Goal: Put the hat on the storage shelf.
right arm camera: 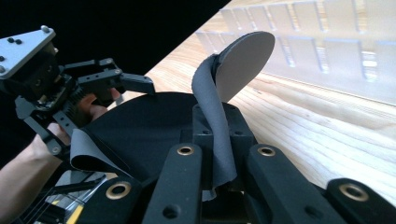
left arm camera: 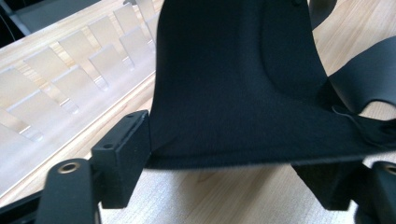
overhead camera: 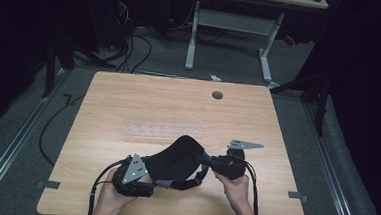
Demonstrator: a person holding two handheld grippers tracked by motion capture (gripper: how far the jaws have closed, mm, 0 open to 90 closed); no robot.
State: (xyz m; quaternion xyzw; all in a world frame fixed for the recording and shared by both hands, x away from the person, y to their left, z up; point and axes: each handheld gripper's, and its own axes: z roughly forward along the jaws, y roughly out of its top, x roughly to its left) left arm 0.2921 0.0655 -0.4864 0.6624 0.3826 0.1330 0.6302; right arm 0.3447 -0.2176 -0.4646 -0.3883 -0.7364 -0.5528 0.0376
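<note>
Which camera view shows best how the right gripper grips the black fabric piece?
The right gripper view: the right gripper has its jaws shut on a strap of the black fabric piece, seen close up. The high view shows the black fabric piece stretched between both grippers, small. The left gripper view shows its broad panel, not that grip.

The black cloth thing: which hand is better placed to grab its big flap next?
Probably the left. The left gripper has its jaws open around the black cloth edge, pads not pressing. The right gripper is busy, already shut on the cloth's strap.
</note>
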